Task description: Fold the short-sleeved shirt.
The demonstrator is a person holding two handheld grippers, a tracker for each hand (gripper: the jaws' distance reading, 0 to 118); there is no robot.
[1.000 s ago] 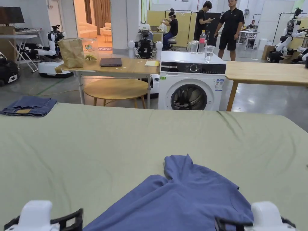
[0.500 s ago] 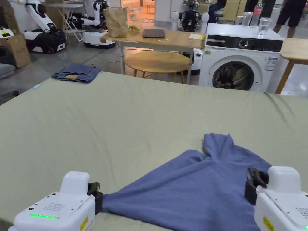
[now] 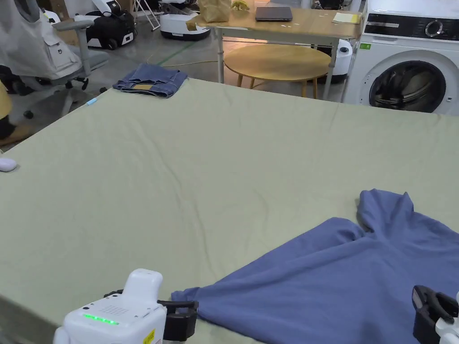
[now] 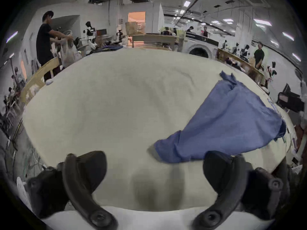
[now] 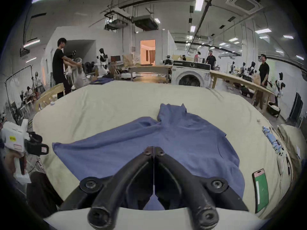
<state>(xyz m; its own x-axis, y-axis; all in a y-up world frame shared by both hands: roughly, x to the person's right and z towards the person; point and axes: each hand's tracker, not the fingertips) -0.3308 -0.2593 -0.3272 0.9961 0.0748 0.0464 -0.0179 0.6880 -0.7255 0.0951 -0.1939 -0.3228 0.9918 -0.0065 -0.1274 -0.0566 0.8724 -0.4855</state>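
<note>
Left tongs (image 4: 154, 170) spread beside shirt (image 3: 340, 277) corner; right tongs (image 5: 153, 152) pressed together, seemingly pinching its hem.

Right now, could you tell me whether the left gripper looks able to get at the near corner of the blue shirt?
Probably yes. The left gripper is open, and the blue shirt has its corner lying flat on the green sheet just ahead of the jaws, towards the right one, with nothing between them.
</note>
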